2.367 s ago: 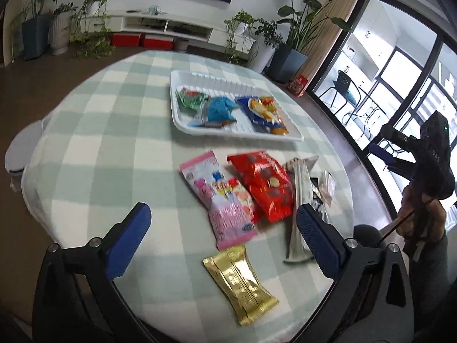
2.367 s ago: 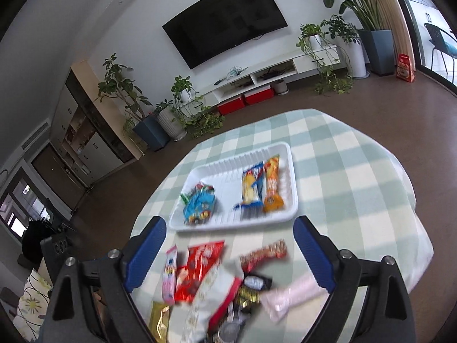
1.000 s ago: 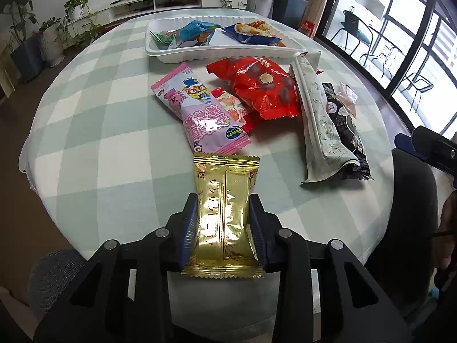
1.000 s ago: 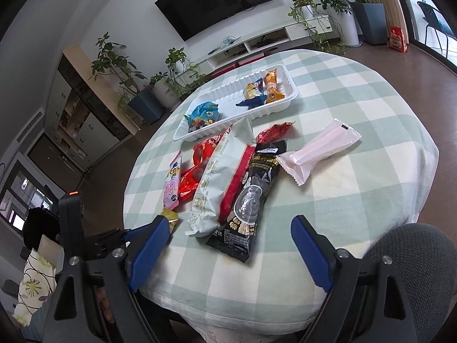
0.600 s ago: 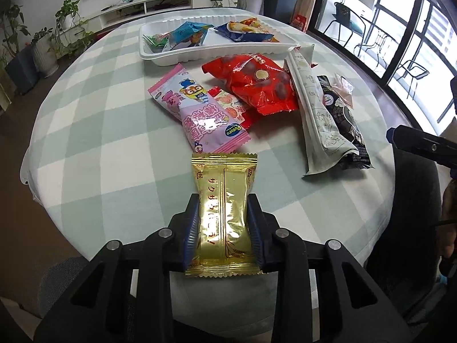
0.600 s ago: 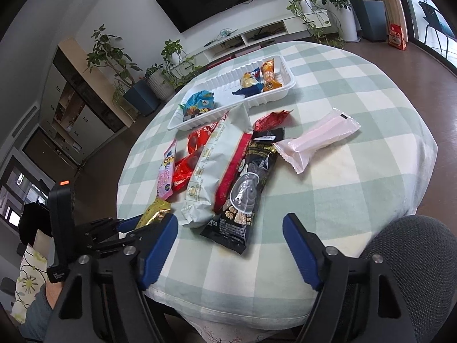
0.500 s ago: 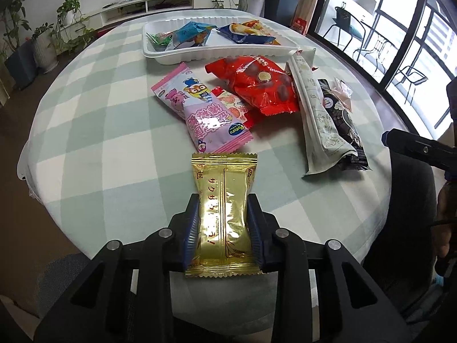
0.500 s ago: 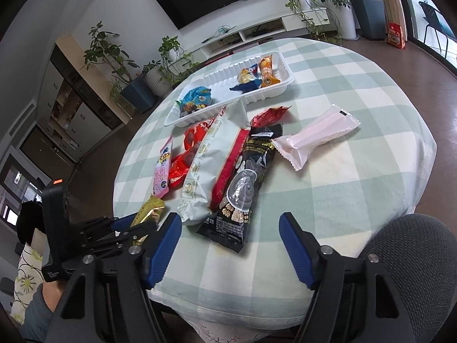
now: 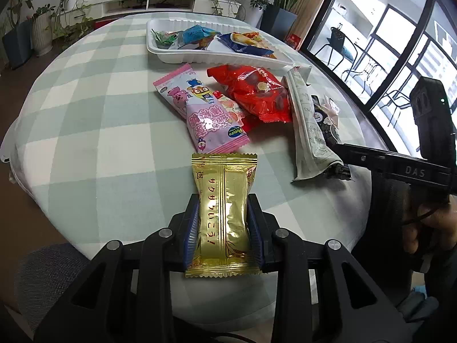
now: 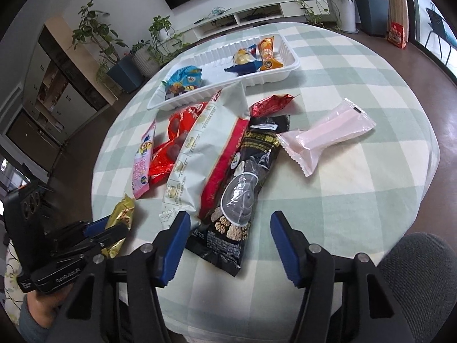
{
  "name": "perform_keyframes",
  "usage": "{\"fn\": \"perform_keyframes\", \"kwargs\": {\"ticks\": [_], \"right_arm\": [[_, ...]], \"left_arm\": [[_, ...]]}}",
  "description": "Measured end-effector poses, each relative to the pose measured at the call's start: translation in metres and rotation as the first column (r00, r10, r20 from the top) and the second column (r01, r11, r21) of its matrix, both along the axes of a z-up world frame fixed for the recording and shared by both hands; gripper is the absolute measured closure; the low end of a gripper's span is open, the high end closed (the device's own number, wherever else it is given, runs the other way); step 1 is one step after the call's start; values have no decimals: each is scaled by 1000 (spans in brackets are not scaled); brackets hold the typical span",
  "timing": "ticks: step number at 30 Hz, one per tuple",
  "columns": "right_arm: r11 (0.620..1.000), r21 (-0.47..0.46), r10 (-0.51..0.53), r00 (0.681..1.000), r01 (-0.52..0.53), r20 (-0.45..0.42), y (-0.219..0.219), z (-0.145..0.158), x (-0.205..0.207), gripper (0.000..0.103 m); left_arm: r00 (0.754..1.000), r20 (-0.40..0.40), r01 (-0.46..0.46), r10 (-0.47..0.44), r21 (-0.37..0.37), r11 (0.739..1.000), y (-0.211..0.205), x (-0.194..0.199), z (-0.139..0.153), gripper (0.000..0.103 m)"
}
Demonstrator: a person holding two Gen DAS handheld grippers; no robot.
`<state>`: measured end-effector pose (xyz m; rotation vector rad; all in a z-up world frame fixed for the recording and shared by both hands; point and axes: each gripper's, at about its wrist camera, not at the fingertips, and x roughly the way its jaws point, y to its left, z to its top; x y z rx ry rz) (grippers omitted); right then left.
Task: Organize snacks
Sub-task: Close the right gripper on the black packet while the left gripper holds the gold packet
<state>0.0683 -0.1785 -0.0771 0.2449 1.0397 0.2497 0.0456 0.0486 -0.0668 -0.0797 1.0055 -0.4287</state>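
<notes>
My left gripper [image 9: 223, 214] is shut on a gold snack packet [image 9: 224, 200] at the near edge of the round checked table [image 9: 94, 131]; the packet also shows in the right wrist view [image 10: 121, 215]. My right gripper [image 10: 230, 228] is open and empty, low over the near end of a black snack bag [image 10: 245, 183]. A white tray [image 9: 182, 55] at the far side holds several snacks. A pink packet [image 9: 200, 114], a red bag [image 9: 254, 91] and a long white bag [image 10: 205, 145] lie in the middle.
A pale pink packet [image 10: 325, 135] lies apart to the right of the pile. A grey chair [image 10: 422, 271] stands at the near right of the table. Plants and a low TV shelf stand behind the table.
My left gripper has gone from open to shut on the gold packet. My right gripper has come down and forward toward the black bag.
</notes>
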Motion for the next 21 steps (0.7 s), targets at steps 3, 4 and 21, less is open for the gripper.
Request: {"fn": "perform_keyframes", "kwargs": {"ticks": [3, 4, 21], "right_arm": [[1000, -15, 20, 999, -21, -47, 6, -8, 3, 51], [999, -37, 29, 999, -30, -43, 9, -9, 2, 51], [999, 7, 41, 999, -41, -13, 10, -6, -8, 78]], "left_arm": [[1000, 2, -1, 1, -10, 1000, 2, 0, 0, 74], [1000, 1, -2, 2, -11, 1000, 2, 0, 0, 74], [1000, -2, -5, 5, -47, 999, 6, -2, -3, 74]]}}
